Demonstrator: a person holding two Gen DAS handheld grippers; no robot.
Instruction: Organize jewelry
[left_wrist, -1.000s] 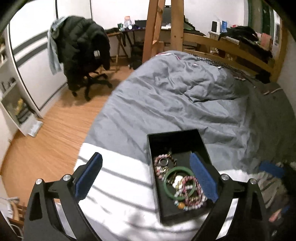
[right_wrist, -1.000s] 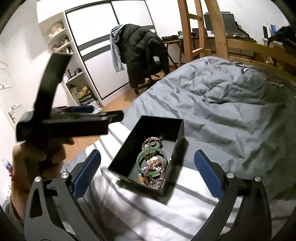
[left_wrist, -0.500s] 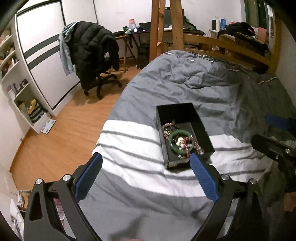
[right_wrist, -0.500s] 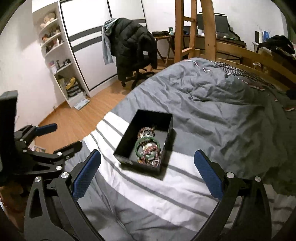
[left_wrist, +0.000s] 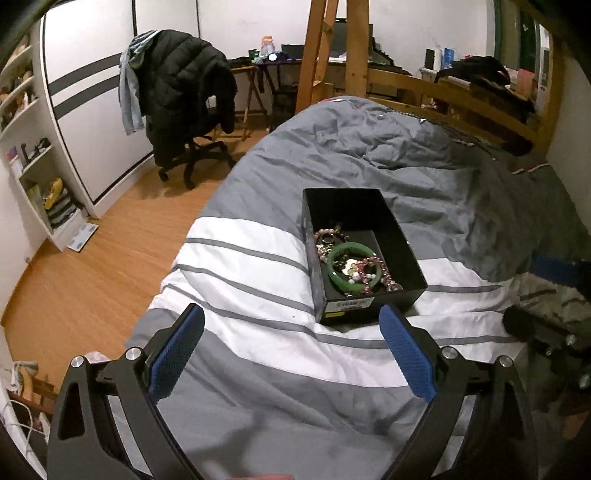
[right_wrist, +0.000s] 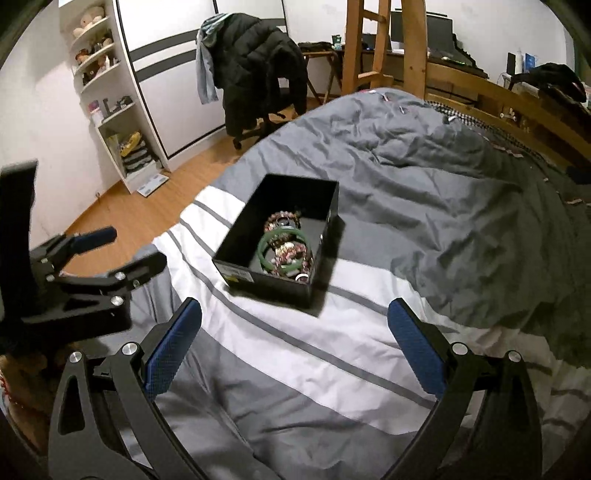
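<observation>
I am holding my left gripper (left_wrist: 291, 354) above the striped part of the duvet (left_wrist: 240, 273), its blue-padded fingers (left_wrist: 177, 350) spread wide with nothing between them. My right gripper (right_wrist: 295, 350) is hovering the same way, fingers (right_wrist: 415, 350) gaping apart and empty. Ahead of both, the black jewelry box (left_wrist: 400, 240) is sitting open-topped on the bed, on the boundary where the white and grey stripes give way to plain grey cover. It is lying well beyond my fingertips, touching neither gripper.

Inside the box, toward its near end, a green jade bangle (left_wrist: 334, 275) is resting flat with pinkish beaded bracelets (left_wrist: 373, 267) tangled over and around it; another bead strand (left_wrist: 327, 234) is lying just behind it, toward the middle. The far end of the box is showing bare black floor. In the right wrist view the same bangle (right_wrist: 264, 249) is lying against the box's right wall (right_wrist: 325, 240).

A black jacket is draped over an office chair (left_wrist: 184, 96) across the wooden floor (left_wrist: 92, 258), near a white wardrobe (right_wrist: 173, 85).
</observation>
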